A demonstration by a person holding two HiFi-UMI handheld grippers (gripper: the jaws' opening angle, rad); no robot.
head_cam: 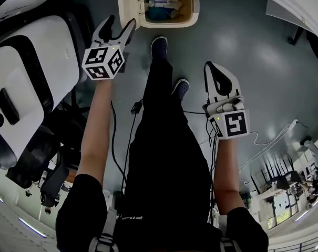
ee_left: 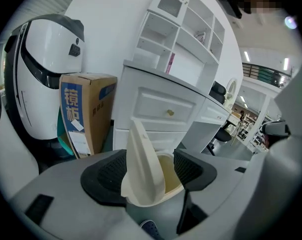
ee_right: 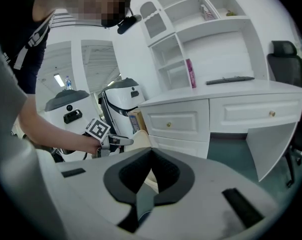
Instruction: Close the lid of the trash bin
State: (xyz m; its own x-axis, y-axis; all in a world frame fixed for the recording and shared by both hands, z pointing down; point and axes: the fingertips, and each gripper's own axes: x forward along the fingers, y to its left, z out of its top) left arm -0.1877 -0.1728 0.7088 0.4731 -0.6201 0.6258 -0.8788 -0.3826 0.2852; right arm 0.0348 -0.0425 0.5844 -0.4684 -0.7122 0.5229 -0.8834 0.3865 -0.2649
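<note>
**Head view.** The trash bin [head_cam: 193, 7] stood open on the floor ahead of both grippers. Its lid [head_cam: 128, 3] was upright, just beyond the tips of the left gripper [head_cam: 121, 24], whose jaws were spread. The right gripper [head_cam: 211, 67] was well apart from the bin, jaws pressed together on nothing.

**Left gripper view.** The lid was edge-on between the spread jaws, nearer the left pad; I could not tell whether they touched. It was a thin, curved shell of smooth cream plastic with a rounded top. The yellowish bin mouth lay toward the right jaw. The pads were black and dimpled.

**Right gripper view.** The tips met, and the lid lay beyond them to the left.

**Judgement.** The step is tipping the lid. Push high on it with the left jaw toward the mouth, and follow the arc down. No pinch is needed, since the slick plastic may slide.
</note>
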